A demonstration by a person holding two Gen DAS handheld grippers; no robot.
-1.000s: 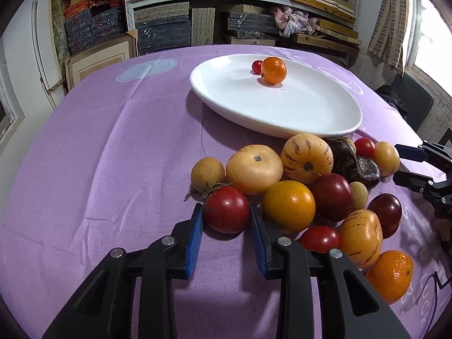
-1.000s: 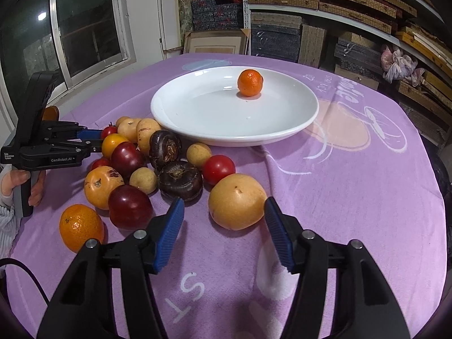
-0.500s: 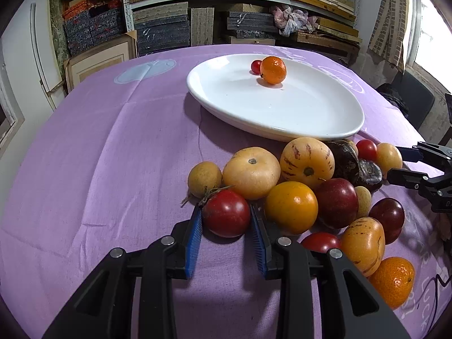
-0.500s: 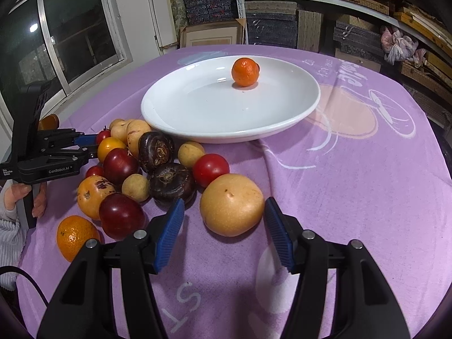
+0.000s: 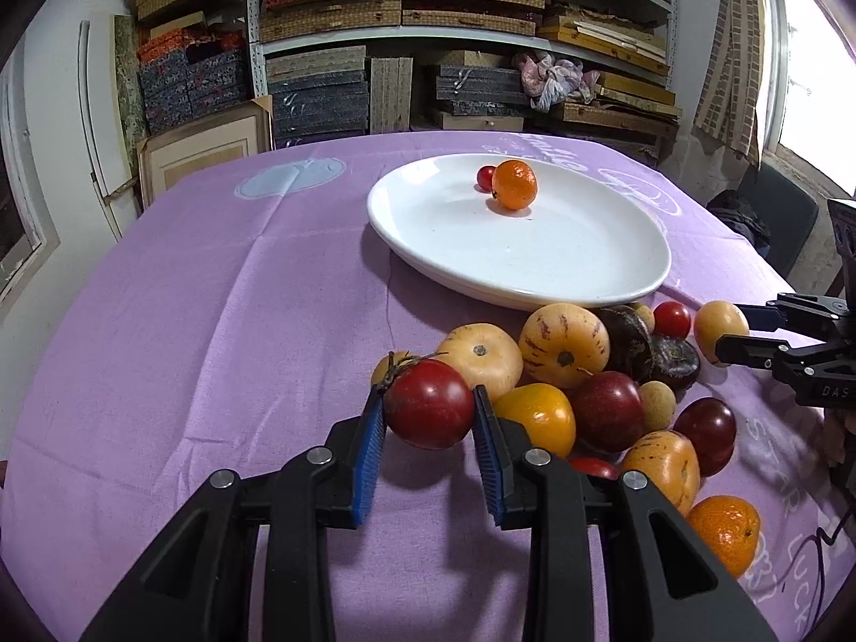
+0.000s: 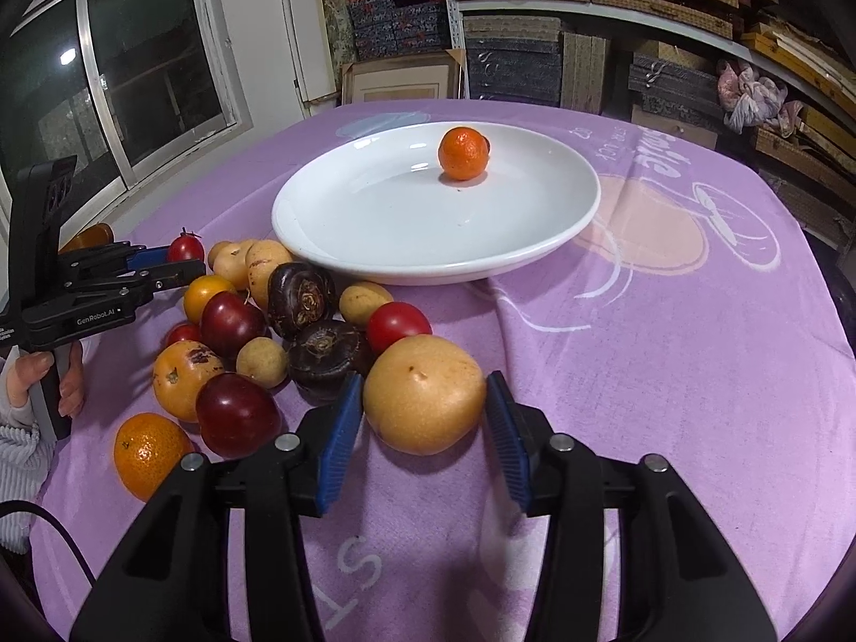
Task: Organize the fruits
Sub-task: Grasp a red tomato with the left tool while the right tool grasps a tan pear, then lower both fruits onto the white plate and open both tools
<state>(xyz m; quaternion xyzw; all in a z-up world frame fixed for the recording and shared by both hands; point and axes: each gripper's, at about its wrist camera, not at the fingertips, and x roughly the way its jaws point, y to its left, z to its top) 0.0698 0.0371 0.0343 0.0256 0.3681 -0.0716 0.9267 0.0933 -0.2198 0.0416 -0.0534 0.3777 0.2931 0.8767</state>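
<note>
**Two claws at the fruit pile, one tomato clamped**

At the left, the left claw (image 5: pixel 428 417) is closed on a dark red tomato (image 5: pixel 428 402): both blue pads press its sides, and the tomato, its dried stem tilted to the left, sits at the near left edge of the fruit pile (image 5: pixel 567 374) on the purple-clothed table (image 5: pixel 214 321). Just behind it lie a pale yellow round fruit and a striped yellow one; an orange-yellow fruit touches the claw's right finger.

Beyond the pile stands the white plate (image 5: pixel 428 235), holding a tangerine (image 5: pixel 514 184) with a small red fruit just behind it.

Further right, the right claw (image 6: pixel 422 417) has just been closing around a large tan pear-like fruit (image 6: pixel 425 393). The left pad sits against the fruit's side, while a thin gap shows at the right pad, so the grip is not yet firm. This fruit rests on the cloth at the pile's right edge, touching a red tomato (image 6: pixel 398 323) and a dark purple fruit (image 6: pixel 323 350).
</note>
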